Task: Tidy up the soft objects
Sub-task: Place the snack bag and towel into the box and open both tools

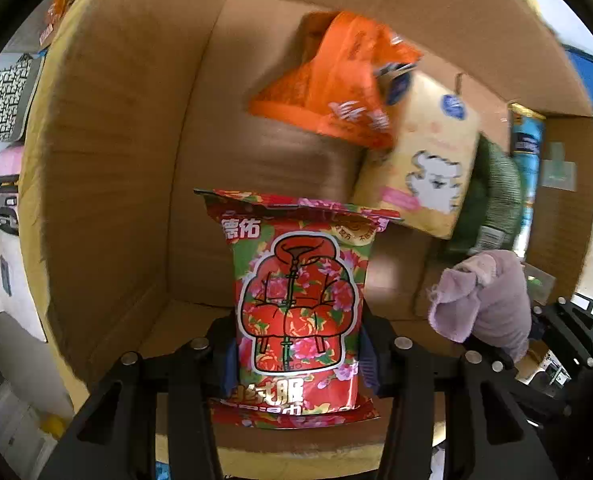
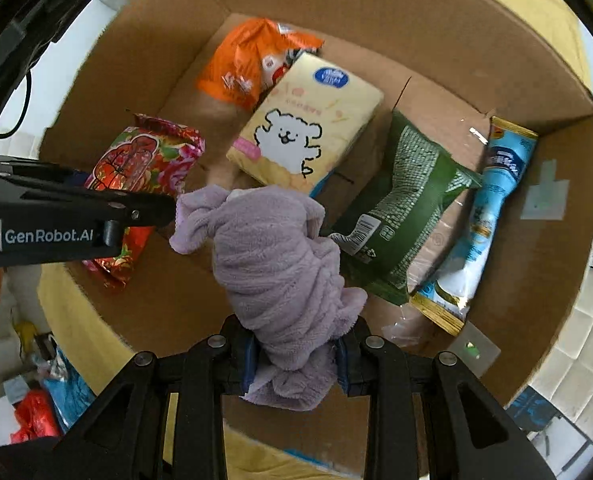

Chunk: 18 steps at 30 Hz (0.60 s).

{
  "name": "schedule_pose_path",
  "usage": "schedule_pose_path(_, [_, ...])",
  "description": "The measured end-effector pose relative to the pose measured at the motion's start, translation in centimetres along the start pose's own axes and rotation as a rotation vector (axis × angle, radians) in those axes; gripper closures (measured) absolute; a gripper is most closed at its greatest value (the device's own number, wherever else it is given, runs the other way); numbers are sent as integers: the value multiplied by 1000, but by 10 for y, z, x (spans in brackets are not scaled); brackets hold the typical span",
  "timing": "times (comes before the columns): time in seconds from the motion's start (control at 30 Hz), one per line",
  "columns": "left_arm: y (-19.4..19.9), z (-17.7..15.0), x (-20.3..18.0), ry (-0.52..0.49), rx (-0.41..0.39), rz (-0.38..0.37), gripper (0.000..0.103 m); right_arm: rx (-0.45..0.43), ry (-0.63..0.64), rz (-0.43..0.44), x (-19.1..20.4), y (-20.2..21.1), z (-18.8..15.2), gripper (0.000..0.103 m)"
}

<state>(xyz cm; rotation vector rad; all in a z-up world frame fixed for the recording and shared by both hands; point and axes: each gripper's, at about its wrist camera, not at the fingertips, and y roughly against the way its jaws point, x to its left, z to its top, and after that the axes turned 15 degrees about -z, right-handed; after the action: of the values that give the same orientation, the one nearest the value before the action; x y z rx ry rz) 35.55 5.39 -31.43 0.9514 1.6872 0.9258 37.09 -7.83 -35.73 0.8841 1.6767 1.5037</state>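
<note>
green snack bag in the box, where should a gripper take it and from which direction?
Judgement: pinch the green bag at its crimped end seam, the flat upper edge near the blue pouch, coming straight down from the box's open top. It lies flat with its back label up; the puffed middle looks too wide. Both grippers are full: the left holds the red packet, the right the purple towel.

The right gripper (image 2: 296, 360) has its fingers (image 2: 248, 360) pinched on a bunched lilac towel (image 2: 280, 264) over an open cardboard box (image 2: 496, 60). Beyond the fingers lie a yellow tissue pack (image 2: 308, 120) and an orange packet (image 2: 244, 64); right of them, a green pouch (image 2: 404, 208) and a blue packet (image 2: 484, 220). To the left, the left gripper (image 2: 164, 210) holds a red floral packet (image 2: 144, 160).
</note>
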Motion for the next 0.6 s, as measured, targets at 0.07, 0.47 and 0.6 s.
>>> schedule_pose_path(0.07, [-6, 2, 3, 11, 21, 0, 57, 31, 25, 6, 2, -9, 4, 67])
schedule_pose_path(0.47, [-2, 9, 13, 63, 69, -2, 53, 93, -41, 45, -15, -14, 17, 39])
schedule_pose_path(0.6, [8, 9, 9, 46, 47, 13, 52, 72, -95, 17, -24, -6, 16, 30])
